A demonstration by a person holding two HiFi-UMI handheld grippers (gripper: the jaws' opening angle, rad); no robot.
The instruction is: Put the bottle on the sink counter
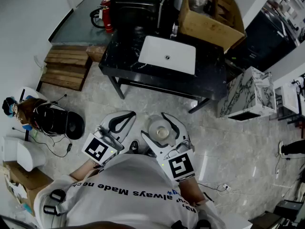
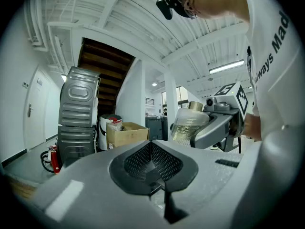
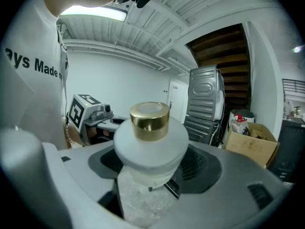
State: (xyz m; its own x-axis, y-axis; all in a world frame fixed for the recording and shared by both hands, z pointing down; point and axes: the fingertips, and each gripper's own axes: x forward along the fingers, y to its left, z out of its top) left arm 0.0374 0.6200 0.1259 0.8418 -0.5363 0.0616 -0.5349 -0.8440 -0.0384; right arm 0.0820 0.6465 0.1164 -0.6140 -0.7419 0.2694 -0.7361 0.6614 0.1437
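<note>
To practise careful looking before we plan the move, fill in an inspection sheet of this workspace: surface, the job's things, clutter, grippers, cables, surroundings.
Surface: black sink counter with a white basin, ahead of the person.
Job's things: bottle, gold cap, upright in the right gripper, not yet on the counter.
Clutter: cardboard box behind the counter; wooden pallets on the floor to its left.
Grippers: left gripper shut, empty; right gripper shut on the bottle.
Cables: loose cables on the floor at left; another cable at right.
Surroundings: fire extinguisher; marble-patterned block right of the counter.
</note>
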